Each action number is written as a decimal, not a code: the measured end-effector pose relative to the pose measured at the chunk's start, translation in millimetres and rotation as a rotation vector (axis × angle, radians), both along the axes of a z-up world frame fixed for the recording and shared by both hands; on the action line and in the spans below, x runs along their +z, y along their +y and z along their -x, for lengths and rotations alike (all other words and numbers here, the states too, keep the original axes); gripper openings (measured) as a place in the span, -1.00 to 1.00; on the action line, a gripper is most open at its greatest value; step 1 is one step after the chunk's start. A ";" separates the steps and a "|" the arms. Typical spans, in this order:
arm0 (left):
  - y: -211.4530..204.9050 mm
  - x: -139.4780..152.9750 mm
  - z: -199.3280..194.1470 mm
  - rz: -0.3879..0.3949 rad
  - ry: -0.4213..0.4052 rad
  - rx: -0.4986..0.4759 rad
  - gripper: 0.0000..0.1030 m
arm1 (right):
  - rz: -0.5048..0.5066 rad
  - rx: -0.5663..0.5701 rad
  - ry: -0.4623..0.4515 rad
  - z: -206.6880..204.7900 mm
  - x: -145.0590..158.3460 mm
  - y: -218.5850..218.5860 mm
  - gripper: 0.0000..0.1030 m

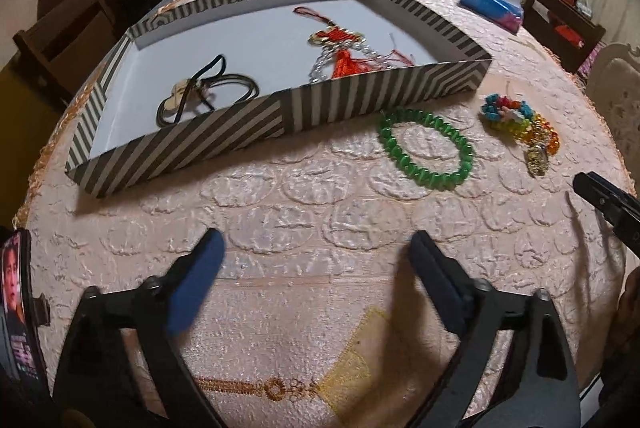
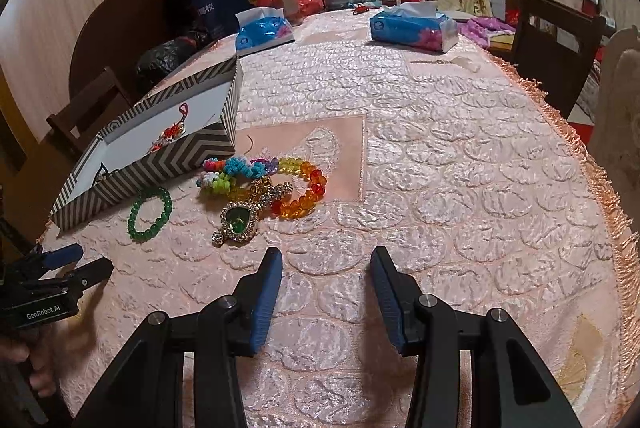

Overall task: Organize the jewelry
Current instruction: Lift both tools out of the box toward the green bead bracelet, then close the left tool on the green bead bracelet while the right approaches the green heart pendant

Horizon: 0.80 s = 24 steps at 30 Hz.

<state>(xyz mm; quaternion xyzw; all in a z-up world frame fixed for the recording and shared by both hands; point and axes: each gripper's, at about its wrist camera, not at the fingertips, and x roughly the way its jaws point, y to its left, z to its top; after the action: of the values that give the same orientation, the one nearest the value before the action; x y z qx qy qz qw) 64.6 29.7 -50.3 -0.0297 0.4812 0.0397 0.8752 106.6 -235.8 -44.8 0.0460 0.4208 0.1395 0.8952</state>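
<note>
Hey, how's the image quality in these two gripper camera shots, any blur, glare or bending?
Left wrist view: the left-hand blue pad is smeared by motion blur, the striped box bows from the fisheye, and the corners are black. Right wrist view: sharper, with sheen on the pink tablecloth and soft shadows under the fingers.

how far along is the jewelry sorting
Done: a black cord necklace and a red tassel charm lie in the striped box. In hand: nothing; left tool and right tool are open and empty. Left: green bracelet, colourful bead bracelets, and a heart pendant sit on the tablecloth.
</note>
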 end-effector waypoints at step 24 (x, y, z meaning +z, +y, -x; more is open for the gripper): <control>-30.9 11.7 -52.2 0.100 -0.036 -0.118 0.49 | -0.028 0.010 0.001 0.1 0.8 -3.1 -0.05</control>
<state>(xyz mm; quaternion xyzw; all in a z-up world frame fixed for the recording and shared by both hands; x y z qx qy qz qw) 116.7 -1.2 -38.7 -0.0457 0.4675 -0.0367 0.8820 106.5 -238.9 -44.0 0.0564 0.4197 0.1499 0.8934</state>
